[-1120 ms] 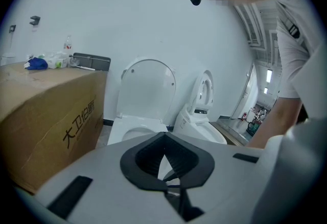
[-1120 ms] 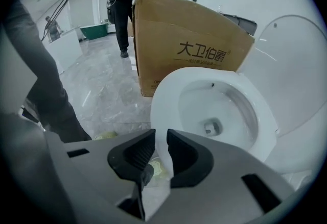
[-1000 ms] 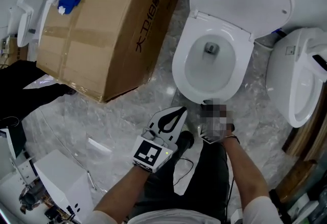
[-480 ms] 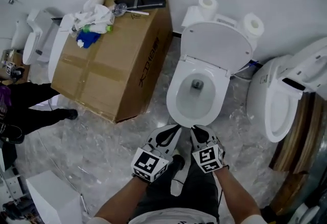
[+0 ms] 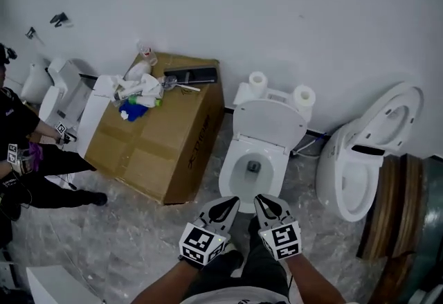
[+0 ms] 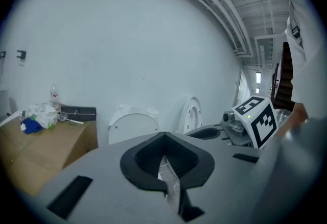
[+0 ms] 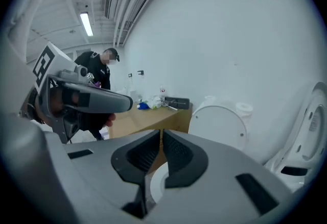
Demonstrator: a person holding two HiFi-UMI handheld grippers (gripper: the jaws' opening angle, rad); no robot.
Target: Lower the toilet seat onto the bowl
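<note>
The white toilet stands against the wall in the head view, its seat and lid (image 5: 268,124) raised upright over the open bowl (image 5: 239,188). My left gripper (image 5: 225,208) and right gripper (image 5: 266,206) hover side by side just in front of the bowl's near rim, not touching it. Both are shut with nothing held. In the left gripper view the raised seat (image 6: 134,127) shows beyond the shut left gripper (image 6: 164,137). From the right gripper view, the seat (image 7: 219,127) lies past the right gripper (image 7: 160,135), and a bit of bowl rim (image 7: 157,183) shows below the jaws.
A big cardboard box (image 5: 163,150) topped with rags and bottles sits left of the toilet. A second toilet (image 5: 356,157) with its lid up stands to the right, beside wooden boards (image 5: 396,202). Two paper rolls (image 5: 257,81) rest on the tank. A person (image 5: 17,150) is at far left.
The head view has pulled back and up, so the toilet looks smaller and farther. The grippers now sit side by side before the bowl. The seat stays raised.
</note>
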